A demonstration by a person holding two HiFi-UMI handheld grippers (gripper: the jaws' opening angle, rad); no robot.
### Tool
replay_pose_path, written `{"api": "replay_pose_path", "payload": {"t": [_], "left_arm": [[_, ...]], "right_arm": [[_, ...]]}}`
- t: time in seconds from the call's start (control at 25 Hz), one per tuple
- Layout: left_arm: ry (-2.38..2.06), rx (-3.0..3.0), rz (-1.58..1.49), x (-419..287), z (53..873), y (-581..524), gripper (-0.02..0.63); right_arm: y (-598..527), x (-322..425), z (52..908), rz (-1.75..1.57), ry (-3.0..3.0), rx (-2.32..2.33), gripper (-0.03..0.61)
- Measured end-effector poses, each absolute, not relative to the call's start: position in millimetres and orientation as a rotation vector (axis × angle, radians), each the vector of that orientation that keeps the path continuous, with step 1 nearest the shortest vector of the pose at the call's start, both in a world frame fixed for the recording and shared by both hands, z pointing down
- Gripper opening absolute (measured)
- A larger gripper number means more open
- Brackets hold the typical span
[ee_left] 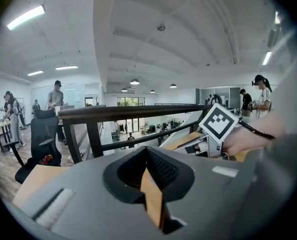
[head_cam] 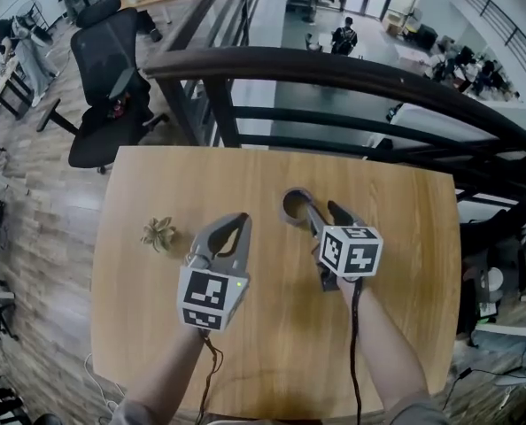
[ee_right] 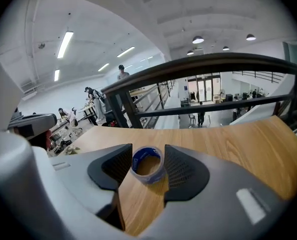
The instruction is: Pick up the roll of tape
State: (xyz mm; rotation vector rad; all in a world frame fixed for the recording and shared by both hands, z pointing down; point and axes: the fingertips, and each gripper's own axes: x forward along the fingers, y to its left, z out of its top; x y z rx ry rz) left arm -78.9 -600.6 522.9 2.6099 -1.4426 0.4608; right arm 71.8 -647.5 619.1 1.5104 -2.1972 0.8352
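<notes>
**Right jaws set about the tape, left gripper held aside**

Notably, the small dried star-shaped plant piece (head_cam: 158,233) lies untouched at 9 o'clock on the light wooden table (head_cam: 405,237), and I judge it has no part in the task. Just at its 3 o'clock, the left gripper (ee_left: 146,154) has its jaws brought together on nothing. It is probably parked there so that it leaves the way clear.

At about 12 o'clock from the table's centre lies the blue-lined roll of clear tape (ee_right: 147,175), flat with its hole facing up. The right gripper (ee_right: 147,146) comes at it from 6 o'clock. Its jaws are apart with the roll between their tips, one ribbed pad close on either side. That placement suits a squeeze across the outer wall. I cannot tell whether the pads press yet.
</notes>
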Motion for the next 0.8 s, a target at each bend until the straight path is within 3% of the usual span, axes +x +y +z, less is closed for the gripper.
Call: {"api": "replay_pose_path", "payload": {"t": [0.6,0.8], "left_arm": [[-1.361,2.523,0.545,-85.4,586.8,-613.1,0.002],[-1.357,2.516,0.55,-87.8,588.2,-610.3,0.002]], "right_arm": [[-673.8,66.3,705.6,0.988,-2.075,1.486,0.193],[-673.1,61.2,704.3,0.958,-2.058,1.474,0.152]]}}
